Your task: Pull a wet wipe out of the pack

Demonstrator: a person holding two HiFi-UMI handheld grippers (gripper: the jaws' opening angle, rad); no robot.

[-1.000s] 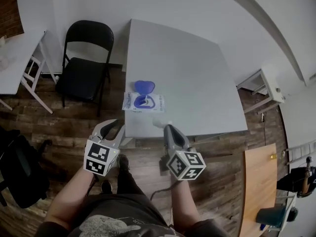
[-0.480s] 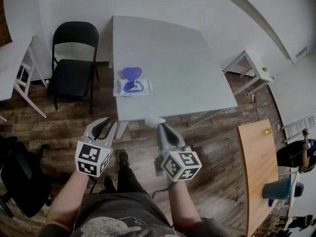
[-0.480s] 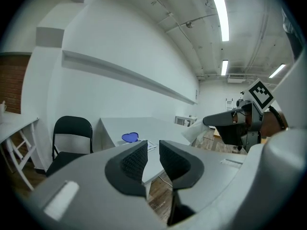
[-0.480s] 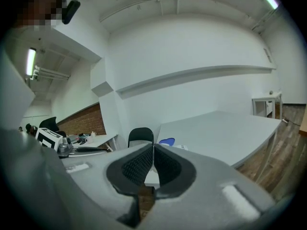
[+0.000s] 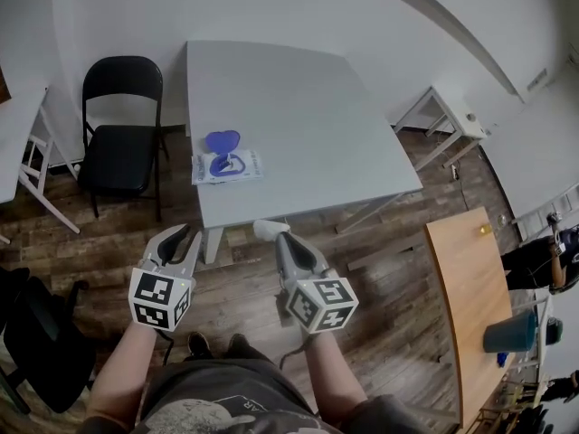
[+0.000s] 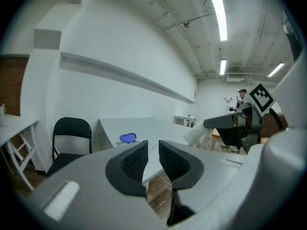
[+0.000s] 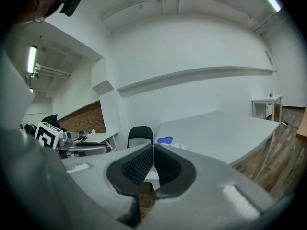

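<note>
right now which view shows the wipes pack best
The head view: it looks down on the whole wipes pack on the table, its blue lid open. The left gripper view catches only the lid and a sliver of pack behind its jaw; the right gripper view shows them small and distant.

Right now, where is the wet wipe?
In the head view the wet wipe is pinched in the right gripper, just off the near edge of the grey table, to the right of the open pack and nearer.
</note>
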